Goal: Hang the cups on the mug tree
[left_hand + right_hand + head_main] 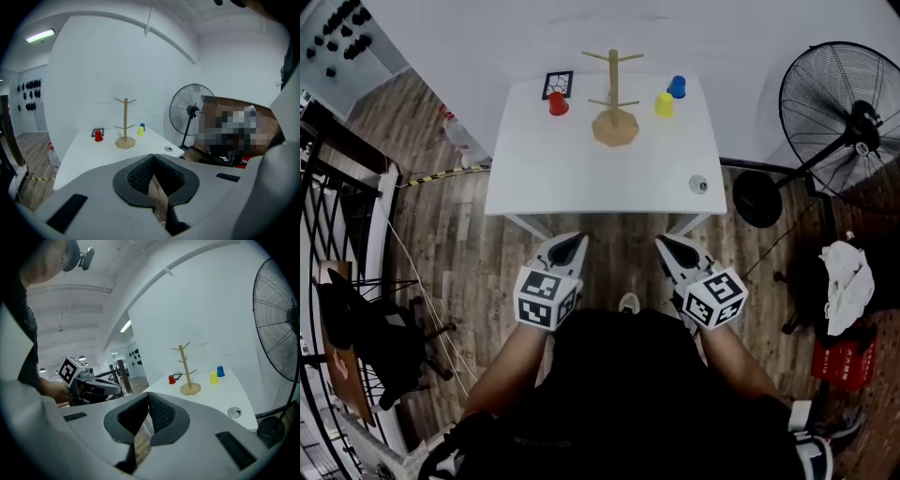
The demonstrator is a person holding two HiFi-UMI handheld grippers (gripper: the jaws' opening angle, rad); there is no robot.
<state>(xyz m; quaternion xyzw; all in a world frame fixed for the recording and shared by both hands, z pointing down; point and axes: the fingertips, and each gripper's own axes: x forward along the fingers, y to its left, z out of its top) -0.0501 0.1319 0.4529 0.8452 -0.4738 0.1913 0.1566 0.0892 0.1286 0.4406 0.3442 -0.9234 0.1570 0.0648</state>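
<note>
A wooden mug tree (613, 105) stands at the far middle of the white table (581, 178), with bare pegs. A red cup (558, 104) sits upside down to its left. A yellow cup (664, 105) and a blue cup (677, 86) sit upside down to its right. The tree (125, 126) and cups also show far off in both gripper views, the tree (187, 371) beyond the jaws. My left gripper (573, 246) and right gripper (671, 247) hang shut and empty over the floor, short of the table's near edge.
A black-framed card (557, 84) lies behind the red cup. A round grommet (698, 184) sits near the table's right front corner. A standing fan (844, 122) is right of the table, a black chair (366, 328) to the left. Wooden floor surrounds the table.
</note>
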